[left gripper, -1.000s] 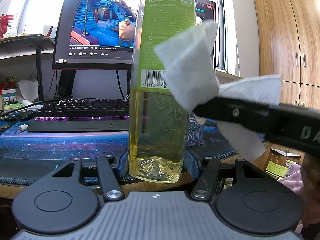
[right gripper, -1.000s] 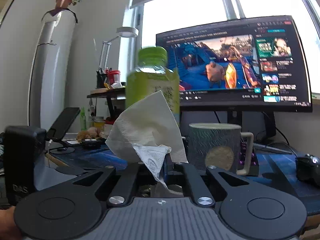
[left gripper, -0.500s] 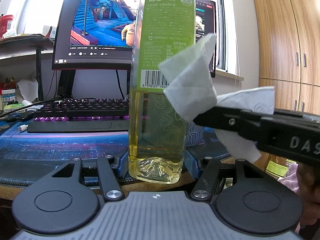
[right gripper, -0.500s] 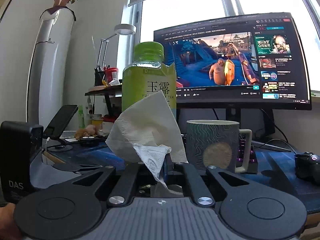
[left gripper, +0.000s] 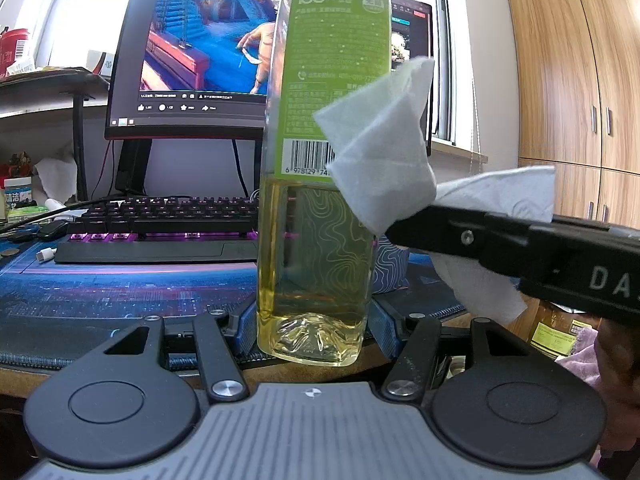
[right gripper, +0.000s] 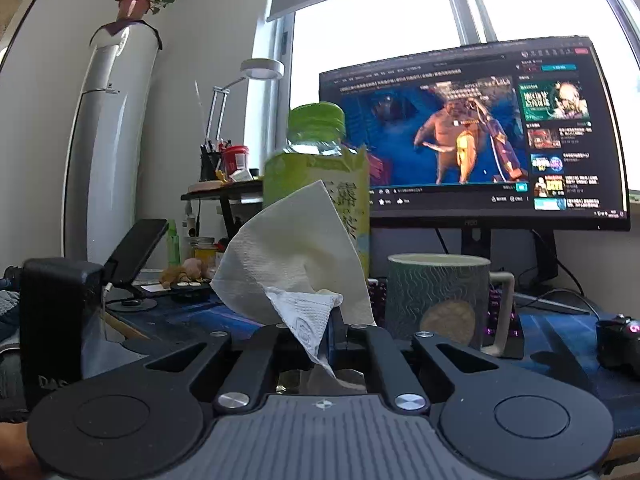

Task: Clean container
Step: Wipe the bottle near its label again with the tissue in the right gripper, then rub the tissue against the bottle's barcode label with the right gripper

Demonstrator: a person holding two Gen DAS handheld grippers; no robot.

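A clear plastic bottle with a green label, green cap and yellow tea stands upright at the desk's front edge. My left gripper is shut on the bottle's base. My right gripper is shut on a white paper tissue. In the left wrist view the right gripper comes in from the right and the tissue lies against the bottle's right side over the barcode. In the right wrist view the bottle rises just behind the tissue.
A patterned mug stands right of the bottle. Behind are a keyboard, a monitor and a blue desk mat. A phone on a stand and a shelf with clutter are at left. Wooden cabinets are at right.
The right gripper has shifted slightly along the bottle's side, and the tissue sits a little lower on the label. The left gripper and bottle have stayed still.
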